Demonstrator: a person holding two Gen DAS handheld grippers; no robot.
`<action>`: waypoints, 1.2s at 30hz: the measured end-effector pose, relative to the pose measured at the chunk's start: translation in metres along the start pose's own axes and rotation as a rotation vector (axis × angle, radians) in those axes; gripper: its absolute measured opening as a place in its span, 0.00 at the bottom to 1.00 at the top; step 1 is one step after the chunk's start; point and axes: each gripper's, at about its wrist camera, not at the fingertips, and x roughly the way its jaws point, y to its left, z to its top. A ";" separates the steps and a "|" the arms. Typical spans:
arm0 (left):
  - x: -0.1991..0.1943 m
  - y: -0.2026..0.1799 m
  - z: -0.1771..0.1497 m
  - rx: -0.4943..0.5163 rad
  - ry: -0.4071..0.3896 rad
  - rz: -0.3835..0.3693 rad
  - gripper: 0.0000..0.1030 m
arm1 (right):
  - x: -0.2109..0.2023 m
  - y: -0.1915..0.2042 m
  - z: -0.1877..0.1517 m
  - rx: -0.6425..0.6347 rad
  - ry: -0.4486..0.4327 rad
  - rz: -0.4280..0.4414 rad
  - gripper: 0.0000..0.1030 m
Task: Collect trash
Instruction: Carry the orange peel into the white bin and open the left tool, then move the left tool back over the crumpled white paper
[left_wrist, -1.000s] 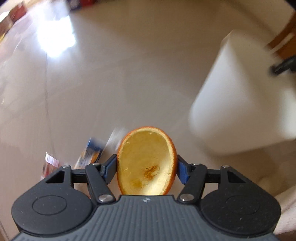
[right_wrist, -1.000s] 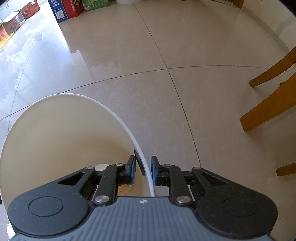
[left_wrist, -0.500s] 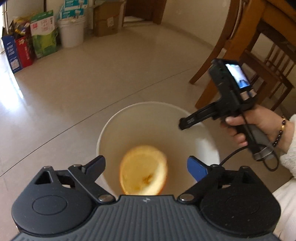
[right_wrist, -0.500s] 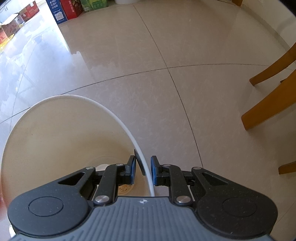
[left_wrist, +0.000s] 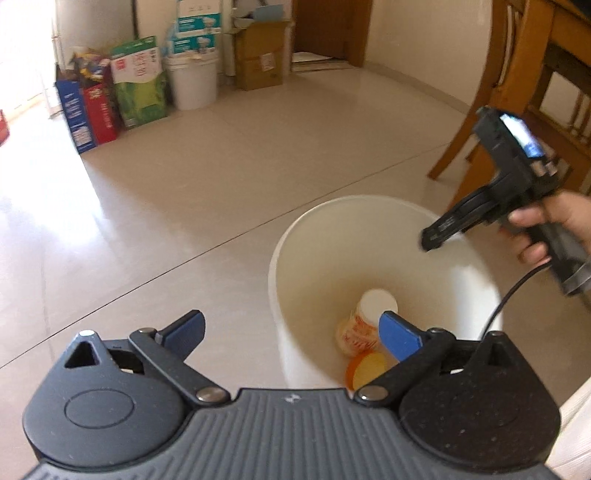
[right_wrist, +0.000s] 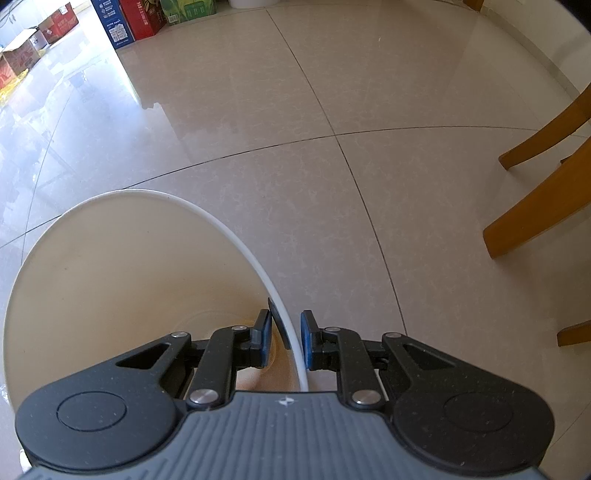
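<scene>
From the left wrist view, the left gripper (left_wrist: 291, 328) sits low in the frame with its blue-padded jaws opening wide and nothing between them. Right of centre stands a round white plastic bin (left_wrist: 284, 266); at its bottom lie a curved orange peel (left_wrist: 365, 371) and, touching it just above, a tipped paper cup with red print (left_wrist: 360, 325). At the right edge a person's hand (left_wrist: 554, 225) holds the right gripper (left_wrist: 430, 240) on the bin's far rim. Cartons and a white bucket (left_wrist: 192, 83) line the wall at the upper left.

From the right wrist view, the right gripper (right_wrist: 286, 338) is clamped on the bin's thin white rim (right_wrist: 229, 236), lower centre. Wooden chair legs (right_wrist: 535, 206) stand on the beige tiles at the right.
</scene>
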 end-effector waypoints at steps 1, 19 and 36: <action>0.002 0.004 -0.006 -0.009 0.007 0.013 0.97 | 0.000 0.000 0.000 -0.002 0.000 0.000 0.19; 0.097 0.047 -0.175 -0.326 0.272 0.180 0.97 | 0.000 0.001 0.001 -0.009 0.000 -0.003 0.19; 0.178 0.073 -0.236 -0.534 0.398 0.238 0.97 | -0.001 0.006 0.002 -0.015 -0.001 -0.014 0.20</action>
